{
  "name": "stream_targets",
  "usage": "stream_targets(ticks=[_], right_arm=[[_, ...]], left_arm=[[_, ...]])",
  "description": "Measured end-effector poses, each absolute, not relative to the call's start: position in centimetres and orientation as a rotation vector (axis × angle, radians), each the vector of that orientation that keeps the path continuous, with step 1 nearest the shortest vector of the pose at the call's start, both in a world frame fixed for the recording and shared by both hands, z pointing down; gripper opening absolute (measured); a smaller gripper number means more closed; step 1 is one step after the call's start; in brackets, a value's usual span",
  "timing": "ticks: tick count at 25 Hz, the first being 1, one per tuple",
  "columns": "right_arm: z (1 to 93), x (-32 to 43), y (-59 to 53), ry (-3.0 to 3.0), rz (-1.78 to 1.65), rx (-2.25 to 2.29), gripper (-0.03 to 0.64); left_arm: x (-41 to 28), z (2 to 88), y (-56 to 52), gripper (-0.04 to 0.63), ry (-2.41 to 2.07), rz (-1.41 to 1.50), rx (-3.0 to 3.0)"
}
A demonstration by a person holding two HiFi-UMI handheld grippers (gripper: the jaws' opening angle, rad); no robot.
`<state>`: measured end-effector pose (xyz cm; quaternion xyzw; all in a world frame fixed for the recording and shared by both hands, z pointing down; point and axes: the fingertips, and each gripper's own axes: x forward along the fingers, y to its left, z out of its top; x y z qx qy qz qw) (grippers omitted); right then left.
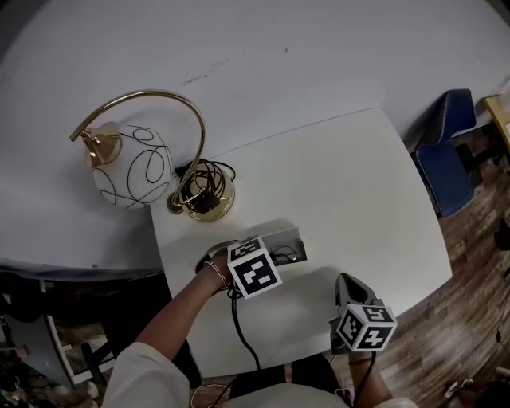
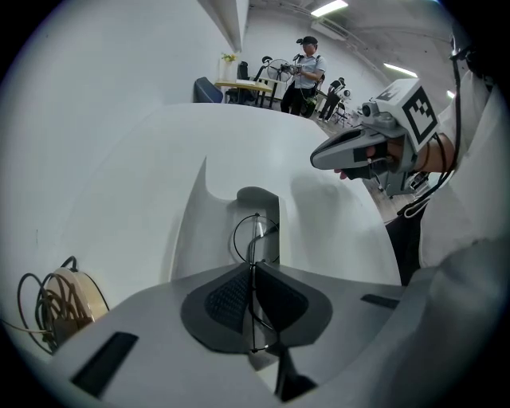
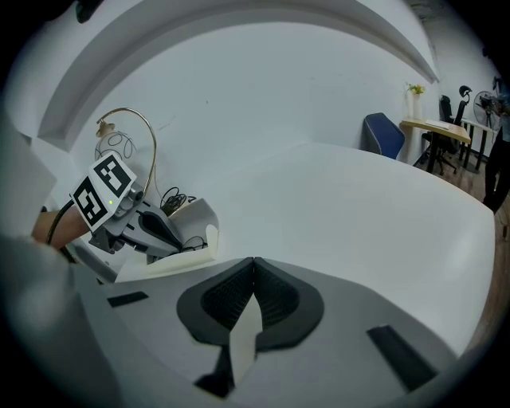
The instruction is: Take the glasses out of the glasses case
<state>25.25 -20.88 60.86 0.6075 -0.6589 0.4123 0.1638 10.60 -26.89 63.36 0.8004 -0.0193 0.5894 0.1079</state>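
Table (image 1: 358, 199): white, matte, rounded corners — set against a pale wall (image 1: 303, 48); right half bare.
Glasses case (image 1: 285, 239): pale grey, open, on the near-left part of the table, close to the lamp base; lid stands up.
Glasses (image 2: 255, 235): thin dark wire frame, seen edge-on and upright; one round lens ring sits over the case's tray. Can't tell if it touches the case.
L gripper (image 2: 253, 275): points steeply down over the case. Jaws nearly together, pads pinching the wire frame.
R gripper (image 3: 253, 267): above the table's near edge, right of the case and apart from it. Jaws closed tip to tip, nothing betw. them.
Lamp (image 1: 131, 163): gold arched stem, white globe shade w/ black looping lines. Base is at the table's back-left corner; shade hangs out past the left edge.
Cable coil (image 1: 209, 187): black, bundled on the lamp's round base.
Floor (image 1: 470, 263): wood planks, right of the table.
Blue chair (image 1: 450, 151): by the wall, off the table's right corner.
Room beyond: far table (image 2: 239, 84) w/ a person (image 2: 307, 68) standing by it — strip ceiling lights (image 2: 328, 8) overhead.
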Motion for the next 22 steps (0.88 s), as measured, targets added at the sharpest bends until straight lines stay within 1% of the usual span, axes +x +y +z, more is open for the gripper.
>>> stream_targets(ticks=[12,22], right_arm=[[60.4,26.0,-20.6,-1.877,1.174,1.748,0.032],[59.3,25.2,-20.8,-1.909,1.138,1.733,0.032]], left_arm=[[10.2,62.3,-27.2,0.025,-0.178,1.575,2.423],[10.5,59.7,-28.9,0.025,-0.38,1.423,2.572]])
